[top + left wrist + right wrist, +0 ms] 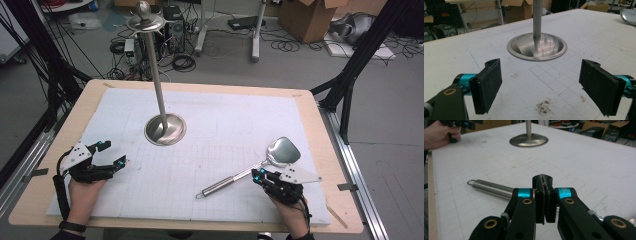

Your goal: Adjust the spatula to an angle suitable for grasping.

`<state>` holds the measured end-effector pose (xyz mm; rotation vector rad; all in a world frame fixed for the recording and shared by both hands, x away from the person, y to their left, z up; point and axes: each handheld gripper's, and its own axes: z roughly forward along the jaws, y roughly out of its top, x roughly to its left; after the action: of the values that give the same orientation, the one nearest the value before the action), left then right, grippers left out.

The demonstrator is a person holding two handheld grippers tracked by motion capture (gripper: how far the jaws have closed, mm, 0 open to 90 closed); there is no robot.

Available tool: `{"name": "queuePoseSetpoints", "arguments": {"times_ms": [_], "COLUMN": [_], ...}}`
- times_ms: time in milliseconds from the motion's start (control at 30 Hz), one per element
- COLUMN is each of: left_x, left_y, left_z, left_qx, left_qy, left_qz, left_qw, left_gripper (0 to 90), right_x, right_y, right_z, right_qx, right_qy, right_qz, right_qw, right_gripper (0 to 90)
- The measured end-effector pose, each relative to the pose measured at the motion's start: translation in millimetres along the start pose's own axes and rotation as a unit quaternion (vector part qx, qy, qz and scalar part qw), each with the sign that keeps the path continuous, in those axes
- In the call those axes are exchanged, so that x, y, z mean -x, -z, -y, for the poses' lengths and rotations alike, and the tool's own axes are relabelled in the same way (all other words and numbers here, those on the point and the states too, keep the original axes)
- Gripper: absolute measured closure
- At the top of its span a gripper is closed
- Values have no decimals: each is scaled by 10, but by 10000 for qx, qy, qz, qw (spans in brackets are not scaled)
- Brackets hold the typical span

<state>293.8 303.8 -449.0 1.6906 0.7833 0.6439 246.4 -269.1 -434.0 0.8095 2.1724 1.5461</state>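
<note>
A steel spatula (pixel 283 151) lies on the white gridded mat (pixel 225 120) at the right, its handle (pixel 225 184) pointing to the front left. My right gripper (pixel 258 174) is shut, pads pressed together, with its tips over the spatula's thin neck. In the right gripper view (pixel 542 179) the handle (pixel 490 187) runs crosswise beneath the jaws, not between them. My left gripper (pixel 113 153) rests at the front left, open with nothing between its pads (pixel 486 87). A metal stand with a round dished base (pixel 165 129) (pixel 537 47) and a tall pole (pixel 156 70) rises at the mat's middle back.
The mat covers a wooden table (pixel 327 150). Beyond the far edge lie cables, a cardboard box (pixel 310 17) and black frame legs (pixel 350 80). The other hand (pixel 439 135) shows at the top left of the right gripper view.
</note>
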Motion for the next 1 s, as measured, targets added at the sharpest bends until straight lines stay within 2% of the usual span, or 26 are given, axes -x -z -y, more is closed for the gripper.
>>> {"name": "queuePoseSetpoints", "arguments": {"times_ms": [67,200,300,367,467,533,633,700,867,1000], "left_x": [0,3,8,9,9,10,10,10,10,9], "left_y": [1,-2,-6,-7,-6,-6,-7,-7,-8,-8], "left_z": [-1,-2,-1,-2,-3,-3,-3,-3,-4,-4], "left_qx": [-10,-17,-19,-19,-35,-39,-39,-42,-46,-49], "left_qy": [-17,-19,-15,-12,-34,-33,-39,-44,-46,-46], "left_qz": [3,-2,-2,-5,-1,-8,-1,-2,-4,-5], "left_qw": [10000,10000,10000,10000,10000,10000,10000,10000,10000,10000], "left_gripper": [188,188,188,188,188,189,190,191,191,193], "right_x": [-56,-125,-225,-235,-310,-355,-424,-476,-495,-481], "right_y": [-105,-195,-304,-325,-407,-464,-558,-619,-707,-764], "right_z": [6,0,-15,-15,-19,-22,-20,-29,-54,-88], "right_qx": [-189,-347,-591,-609,-796,-960,-1295,-1547,-1665,-1674], "right_qy": [82,174,333,398,550,686,916,1090,1122,1107], "right_qz": [-74,-191,-401,-435,-607,-723,-889,-900,-895,-876], "right_qw": [9998,9991,9969,9964,9935,9904,9833,9778,9755,9757], "right_gripper": [895,895,895,896,896,897,898,899,900,900]}}
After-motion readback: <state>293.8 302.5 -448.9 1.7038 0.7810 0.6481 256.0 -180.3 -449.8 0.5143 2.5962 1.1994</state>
